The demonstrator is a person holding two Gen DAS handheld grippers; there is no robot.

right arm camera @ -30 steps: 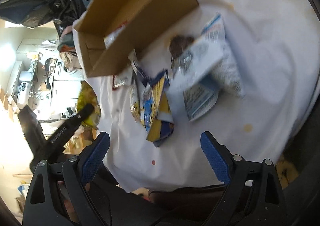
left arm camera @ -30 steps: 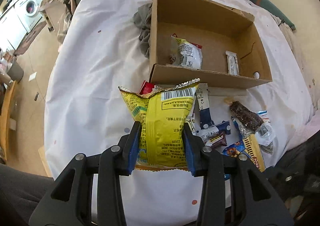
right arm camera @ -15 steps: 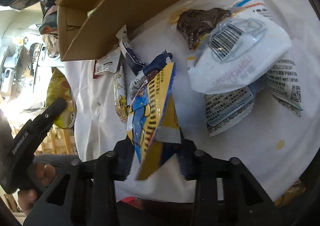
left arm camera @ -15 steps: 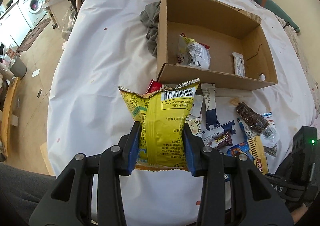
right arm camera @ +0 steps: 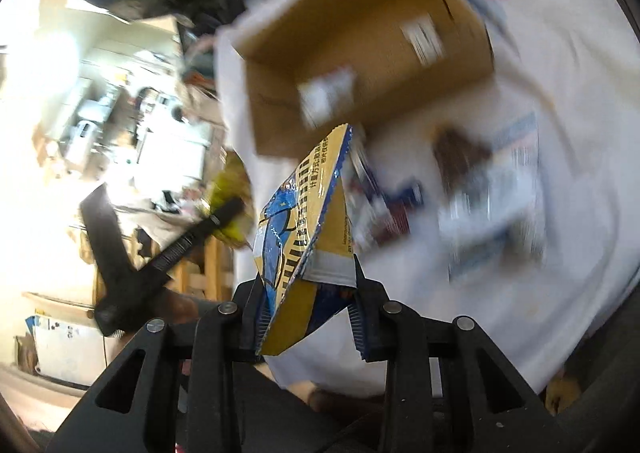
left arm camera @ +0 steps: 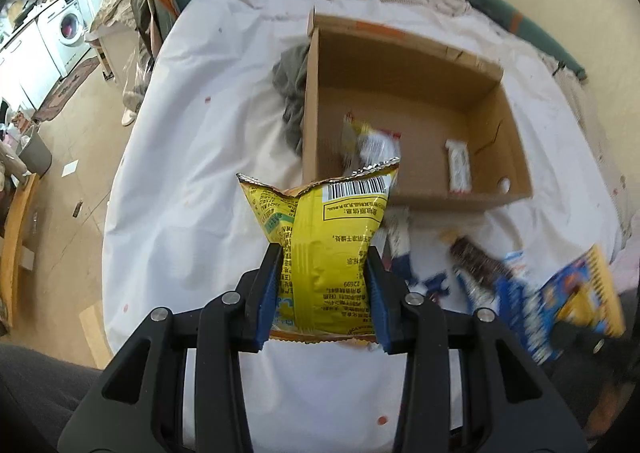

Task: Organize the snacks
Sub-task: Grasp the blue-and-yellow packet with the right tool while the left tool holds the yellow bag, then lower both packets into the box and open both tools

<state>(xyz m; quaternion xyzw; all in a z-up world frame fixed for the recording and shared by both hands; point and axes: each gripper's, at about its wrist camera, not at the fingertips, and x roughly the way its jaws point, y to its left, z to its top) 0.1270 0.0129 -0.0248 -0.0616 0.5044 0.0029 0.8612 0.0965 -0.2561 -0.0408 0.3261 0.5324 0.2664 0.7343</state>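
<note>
White sheet is covering the bed, laundry room with a washing machine showing beyond. Left hand-held gripper is pinching a yellow snack bag upright, just short of the cardboard box. Right hand-held gripper is closing on a blue-and-yellow snack packet, pads pressing it, packet lifted off the sheet. Box is holding a small packet and a white bar. Loose snacks are lying in front of the box; grey cloth is sitting beside its left wall.
</note>
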